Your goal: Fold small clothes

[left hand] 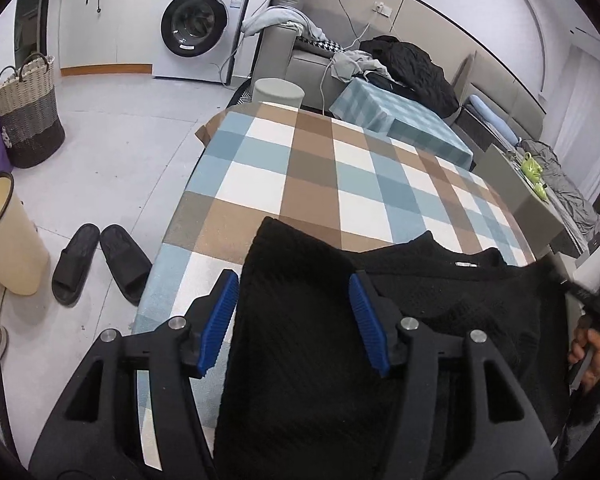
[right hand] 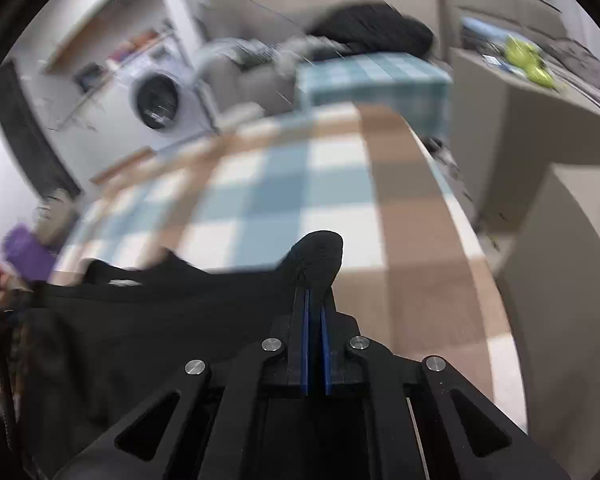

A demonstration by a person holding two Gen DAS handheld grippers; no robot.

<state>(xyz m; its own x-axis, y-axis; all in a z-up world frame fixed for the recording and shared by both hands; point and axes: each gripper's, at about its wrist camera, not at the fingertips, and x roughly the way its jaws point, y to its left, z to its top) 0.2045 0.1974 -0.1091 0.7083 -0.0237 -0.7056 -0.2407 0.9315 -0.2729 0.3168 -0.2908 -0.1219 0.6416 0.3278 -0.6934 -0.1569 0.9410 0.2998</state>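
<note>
A black knit garment point(left hand: 300, 320) lies on the near end of the checked tabletop point(left hand: 320, 160). The left gripper point(left hand: 294, 304) hangs over it, fingers point(left hand: 224, 300) apart, pads not pressing the fabric. The right gripper point(right hand: 315, 304) has its fingers closed on a fold of the garment's edge.

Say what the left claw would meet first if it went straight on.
Probably the black garment, already lying between the open left claw's pads; past its far edge, the checked cloth. Depth is unclear.
</note>
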